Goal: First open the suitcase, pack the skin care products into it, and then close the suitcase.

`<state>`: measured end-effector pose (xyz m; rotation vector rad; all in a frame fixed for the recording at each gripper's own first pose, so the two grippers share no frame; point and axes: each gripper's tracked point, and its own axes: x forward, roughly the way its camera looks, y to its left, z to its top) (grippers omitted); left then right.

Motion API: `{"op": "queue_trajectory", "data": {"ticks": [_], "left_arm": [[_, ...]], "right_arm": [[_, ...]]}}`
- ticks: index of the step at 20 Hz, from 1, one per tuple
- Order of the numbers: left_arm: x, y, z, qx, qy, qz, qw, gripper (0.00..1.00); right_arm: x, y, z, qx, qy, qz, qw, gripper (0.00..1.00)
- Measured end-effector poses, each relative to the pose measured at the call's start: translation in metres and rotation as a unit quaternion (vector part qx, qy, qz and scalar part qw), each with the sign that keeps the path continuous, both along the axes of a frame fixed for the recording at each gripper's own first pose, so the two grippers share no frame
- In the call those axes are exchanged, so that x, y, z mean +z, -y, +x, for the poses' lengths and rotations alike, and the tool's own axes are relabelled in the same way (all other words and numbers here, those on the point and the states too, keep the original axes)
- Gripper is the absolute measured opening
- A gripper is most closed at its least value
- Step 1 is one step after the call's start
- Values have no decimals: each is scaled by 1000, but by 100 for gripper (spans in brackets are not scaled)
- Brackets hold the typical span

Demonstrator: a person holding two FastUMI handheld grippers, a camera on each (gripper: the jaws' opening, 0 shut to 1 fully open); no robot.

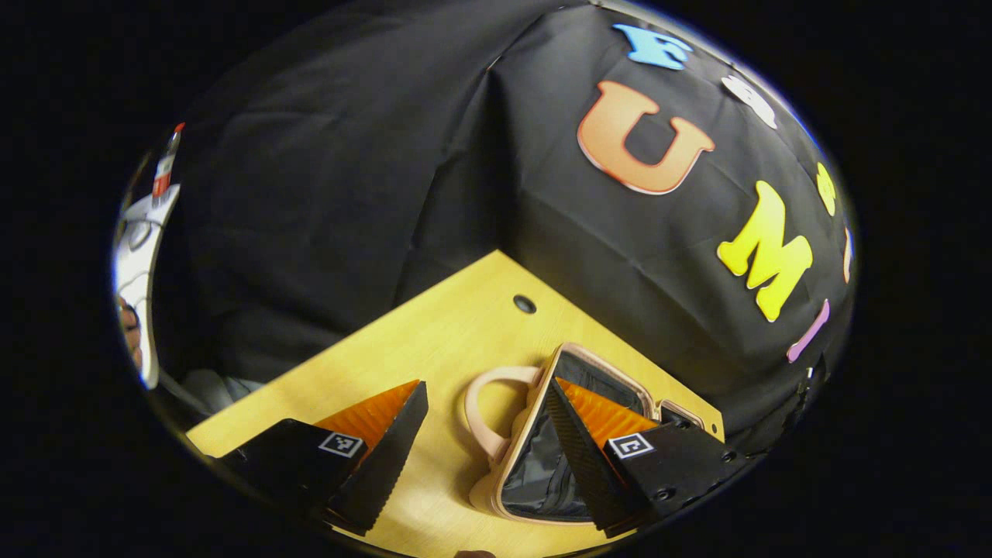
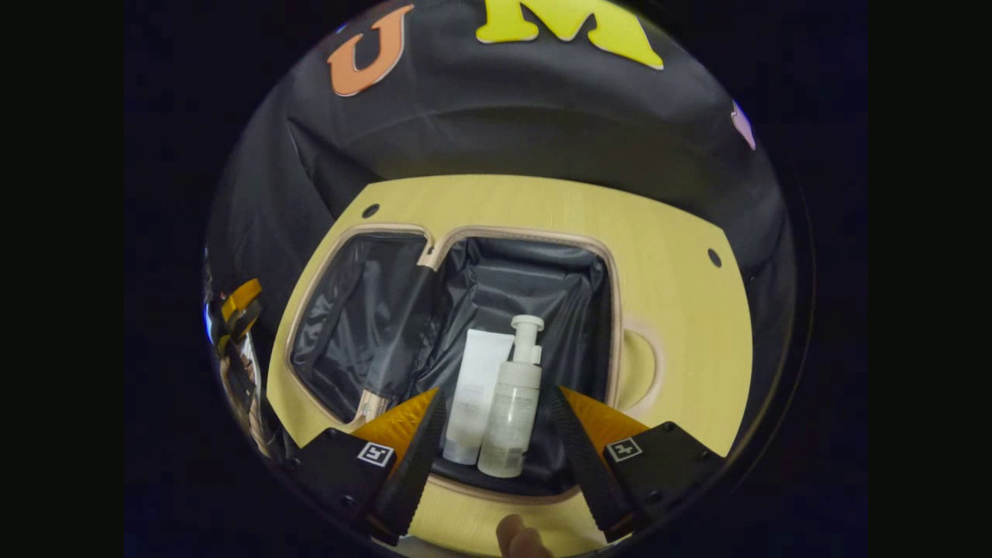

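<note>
The beige suitcase (image 2: 616,310) lies open on the wooden table (image 2: 682,256), both dark-lined halves facing up. A white tube (image 2: 477,387) and a white pump bottle (image 2: 515,395) lie side by side in its right half. My right gripper (image 2: 496,403) hovers open above them, one finger on each side and neither touching. In the left gripper view the suitcase rim (image 1: 527,418) and its looped handle (image 1: 480,411) sit just ahead. My left gripper (image 1: 487,387) is open and holds nothing, its right finger over the lining.
The table (image 1: 434,333) has a round cable hole (image 1: 525,304) near its back corner and two more (image 2: 714,257) by the far edge. Black cloth walls close in behind. The other hand-held gripper (image 2: 240,310) shows at the left edge. White equipment (image 1: 139,256) stands far left.
</note>
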<state>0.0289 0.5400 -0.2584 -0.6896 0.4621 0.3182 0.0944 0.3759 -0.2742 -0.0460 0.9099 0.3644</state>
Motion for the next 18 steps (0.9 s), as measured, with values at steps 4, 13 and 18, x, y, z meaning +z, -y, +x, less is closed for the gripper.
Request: {"op": "queue_trajectory", "data": {"ticks": [4,13,18], "left_arm": [[-47,7,7,5,-22,-104,994,98],[-85,17,32,50,-12,-236,970,57],[-81,26,44,54,-10,-254,966,17]], "right_arm": [[42,13,-42,10,6,58,998,81],[150,141,-71,-110,166,39,979,81],[196,206,-86,-156,262,-28,952,81]]}}
